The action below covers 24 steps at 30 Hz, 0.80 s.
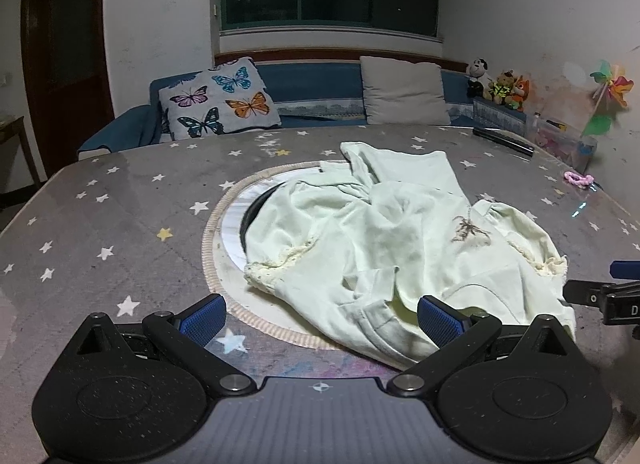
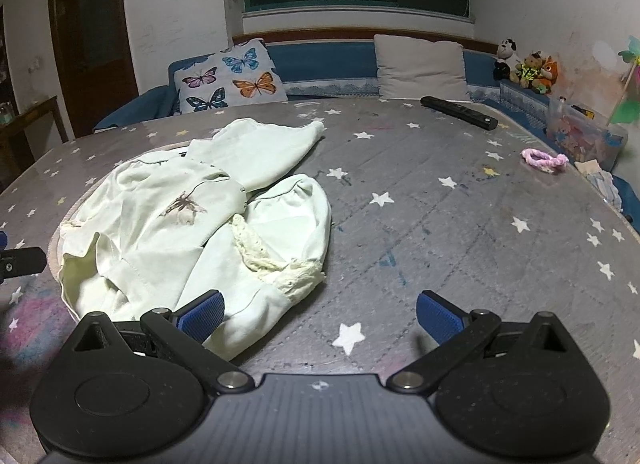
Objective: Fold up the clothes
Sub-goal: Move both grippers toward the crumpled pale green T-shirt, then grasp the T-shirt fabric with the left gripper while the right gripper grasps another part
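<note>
A crumpled pale green garment (image 1: pixel 400 240) with lace trim and a small flower print lies on the grey star-patterned table (image 1: pixel 120 204). It also shows in the right wrist view (image 2: pixel 192 224). My left gripper (image 1: pixel 322 318) is open and empty, low at the garment's near edge. My right gripper (image 2: pixel 320 314) is open and empty, its left finger (image 2: pixel 202 316) over the garment's near right edge. The right gripper's tip shows at the far right of the left wrist view (image 1: pixel 608 296).
A round inset (image 1: pixel 228 224) in the table lies partly under the garment. A black remote (image 2: pixel 460 112), a pink hair tie (image 2: pixel 544 160) and a plastic toy box (image 2: pixel 584 136) sit at the back right. A blue sofa with cushions (image 2: pixel 236 76) stands behind.
</note>
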Available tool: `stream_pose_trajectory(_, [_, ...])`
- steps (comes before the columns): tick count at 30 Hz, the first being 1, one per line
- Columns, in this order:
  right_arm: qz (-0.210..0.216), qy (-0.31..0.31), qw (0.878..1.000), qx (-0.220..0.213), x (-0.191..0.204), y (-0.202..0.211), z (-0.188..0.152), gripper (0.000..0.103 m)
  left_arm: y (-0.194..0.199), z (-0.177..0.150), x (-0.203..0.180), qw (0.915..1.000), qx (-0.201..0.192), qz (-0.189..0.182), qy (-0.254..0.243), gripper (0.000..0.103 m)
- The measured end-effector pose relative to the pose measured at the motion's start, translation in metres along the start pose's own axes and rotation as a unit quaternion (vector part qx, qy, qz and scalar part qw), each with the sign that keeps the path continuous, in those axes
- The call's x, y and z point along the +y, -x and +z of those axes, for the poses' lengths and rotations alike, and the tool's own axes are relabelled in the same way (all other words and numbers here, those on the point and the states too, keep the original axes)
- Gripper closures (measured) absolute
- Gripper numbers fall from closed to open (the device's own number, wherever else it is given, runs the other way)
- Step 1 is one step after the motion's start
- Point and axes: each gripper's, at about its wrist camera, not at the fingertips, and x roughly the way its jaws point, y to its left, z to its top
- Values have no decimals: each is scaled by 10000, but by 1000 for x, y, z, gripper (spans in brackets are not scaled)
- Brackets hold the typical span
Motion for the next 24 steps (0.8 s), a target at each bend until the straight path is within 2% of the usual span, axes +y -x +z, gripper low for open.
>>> stream_pose_trajectory(10, [182,13,9998,22,2,-4,5,0,-13,20,17,9996,-127,247,-87,2])
stream_pose_trajectory(13, [203,-31,9998,30,-1,-7,10,1,-23,29,20,9995,-112,274,-110,7])
stream_pose_trajectory(19, [246,-182,9995,98,-11,-19,21,8,-51,49,26,9997,30,230,-106,26])
stream_pose_trajectory(24, [273,-180,9993,156,-16,-33,32,16,-81,68,32,9996,201,159,-65,30])
